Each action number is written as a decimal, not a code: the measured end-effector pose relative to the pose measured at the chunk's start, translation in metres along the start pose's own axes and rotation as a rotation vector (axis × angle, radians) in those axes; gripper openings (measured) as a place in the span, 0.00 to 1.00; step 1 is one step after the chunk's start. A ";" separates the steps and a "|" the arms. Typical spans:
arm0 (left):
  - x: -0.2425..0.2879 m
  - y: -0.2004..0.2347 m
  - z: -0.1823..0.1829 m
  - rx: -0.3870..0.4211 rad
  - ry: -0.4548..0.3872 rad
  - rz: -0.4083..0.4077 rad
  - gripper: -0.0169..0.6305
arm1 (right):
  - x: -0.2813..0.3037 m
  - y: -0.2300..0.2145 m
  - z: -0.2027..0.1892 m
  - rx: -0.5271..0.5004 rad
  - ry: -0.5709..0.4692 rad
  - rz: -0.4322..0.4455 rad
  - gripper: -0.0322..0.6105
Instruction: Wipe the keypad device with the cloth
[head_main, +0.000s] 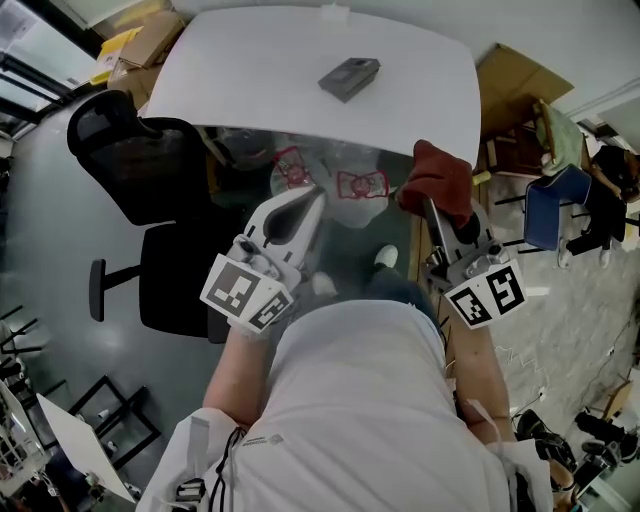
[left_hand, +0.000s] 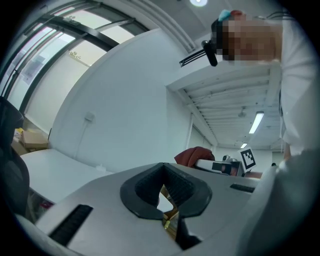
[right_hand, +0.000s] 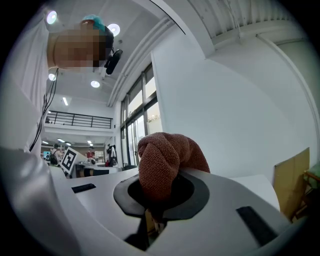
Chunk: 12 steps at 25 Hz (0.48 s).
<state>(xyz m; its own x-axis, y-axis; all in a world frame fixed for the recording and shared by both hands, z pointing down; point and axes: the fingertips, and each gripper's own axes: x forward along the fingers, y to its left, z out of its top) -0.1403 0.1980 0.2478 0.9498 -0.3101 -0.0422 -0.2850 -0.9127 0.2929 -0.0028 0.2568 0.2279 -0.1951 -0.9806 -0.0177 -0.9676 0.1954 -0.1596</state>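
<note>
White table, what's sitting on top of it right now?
A dark grey keypad device lies on the white table, and a small white object sits at its far edge. The red-brown cloth, clamped in the right gripper, covers a bit of the near edge.

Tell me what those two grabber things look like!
The left gripper and right gripper are smooth pale-grey wedges with dark ridged fingers. Each carries a white cube with black square markers. The person wears a white shirt.
</note>
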 end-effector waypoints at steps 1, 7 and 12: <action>0.002 0.004 -0.001 -0.006 0.002 0.006 0.04 | 0.003 -0.003 -0.001 0.004 0.001 -0.002 0.11; 0.033 0.026 -0.006 -0.045 0.005 0.060 0.04 | 0.020 -0.041 -0.007 0.033 0.007 0.008 0.11; 0.077 0.049 -0.014 -0.085 0.032 0.135 0.04 | 0.050 -0.097 -0.010 0.077 0.011 0.047 0.11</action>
<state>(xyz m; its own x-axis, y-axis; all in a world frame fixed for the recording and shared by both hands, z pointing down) -0.0790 0.1330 0.2724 0.9076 -0.4185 0.0332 -0.3996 -0.8370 0.3740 0.0793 0.1891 0.2528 -0.2419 -0.9702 -0.0157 -0.9424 0.2388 -0.2340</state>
